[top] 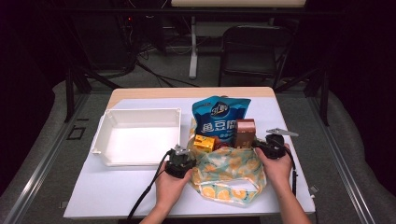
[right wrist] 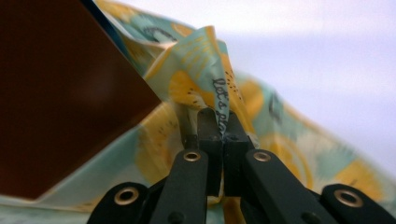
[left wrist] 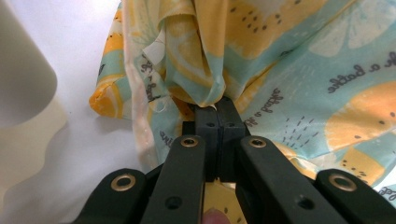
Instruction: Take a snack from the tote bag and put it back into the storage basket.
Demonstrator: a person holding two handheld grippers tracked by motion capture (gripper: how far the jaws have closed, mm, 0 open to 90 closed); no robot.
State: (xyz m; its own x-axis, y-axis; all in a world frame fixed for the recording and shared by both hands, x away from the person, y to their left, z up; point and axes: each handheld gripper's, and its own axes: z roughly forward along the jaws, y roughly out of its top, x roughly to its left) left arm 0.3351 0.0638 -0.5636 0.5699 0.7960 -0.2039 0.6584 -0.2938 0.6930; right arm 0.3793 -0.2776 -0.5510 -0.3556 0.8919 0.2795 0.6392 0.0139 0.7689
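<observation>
Both hands sit at the near table edge in the high view: left gripper (top: pixel 179 161) and right gripper (top: pixel 271 147) flank the fabric bag (top: pixel 229 175), which holds a blue snack pouch (top: pixel 219 116), brown carton (top: pixel 244 132) and yellow box (top: pixel 204 142); the white bin (top: pixel 140 122) (empty) lies left.

Left gripper view: jaws clamp a bag fold (left wrist: pixel 205 88).

Right gripper view: jaws pinch the opposite rim (right wrist: pixel 219 105).

White tray (top: pixel 108 140) on the bench (top: pixel 116 196) at left, blue snack pouch (top: pixel 220 116) upright, brown carton (top: pixel 244 133), yellow box (top: pixel 204 142), black chair (top: pixel 250 51) beyond the bench
</observation>
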